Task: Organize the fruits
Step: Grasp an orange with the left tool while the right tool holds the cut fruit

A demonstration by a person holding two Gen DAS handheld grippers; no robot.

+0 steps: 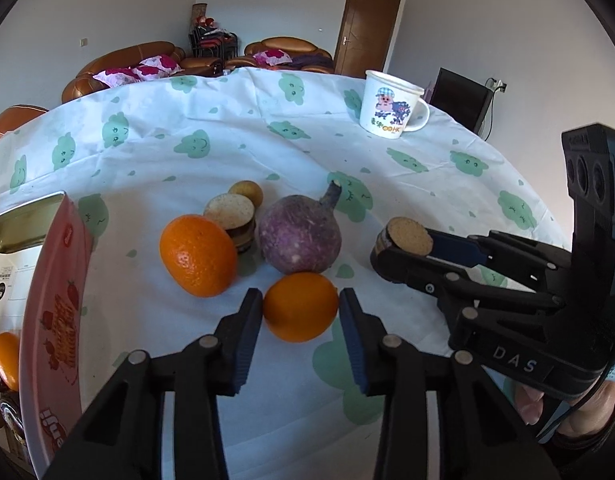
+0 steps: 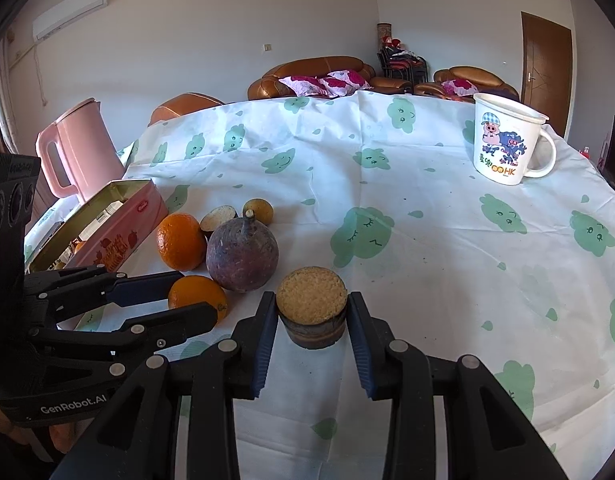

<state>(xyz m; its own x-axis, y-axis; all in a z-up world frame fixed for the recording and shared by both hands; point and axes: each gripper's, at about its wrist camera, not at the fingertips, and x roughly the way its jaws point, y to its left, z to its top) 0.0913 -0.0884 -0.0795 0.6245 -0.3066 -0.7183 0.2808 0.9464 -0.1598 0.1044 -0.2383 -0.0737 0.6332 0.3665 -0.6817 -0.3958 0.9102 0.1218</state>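
Note:
My left gripper (image 1: pixel 300 307) is shut on a small orange (image 1: pixel 300 306) that rests on the tablecloth; it also shows in the right wrist view (image 2: pixel 197 294). My right gripper (image 2: pixel 312 312) is shut on a cut brown fruit piece (image 2: pixel 311 300) with a grainy tan top, seen too in the left wrist view (image 1: pixel 409 235). Behind stand a purple round fruit with a stem (image 1: pixel 300 238), a bigger orange (image 1: pixel 197 255), a cut dark-skinned slice (image 1: pixel 231 213) and a small yellow-brown fruit (image 1: pixel 246 192).
An open pink tin box (image 2: pixel 119 222) at the left holds an orange (image 1: pixel 5 360) and packets. A pink kettle (image 2: pixel 77 148) stands behind it. A white cartoon mug (image 2: pixel 507 140) stands at the far right of the cloth-covered table (image 2: pixel 427 240).

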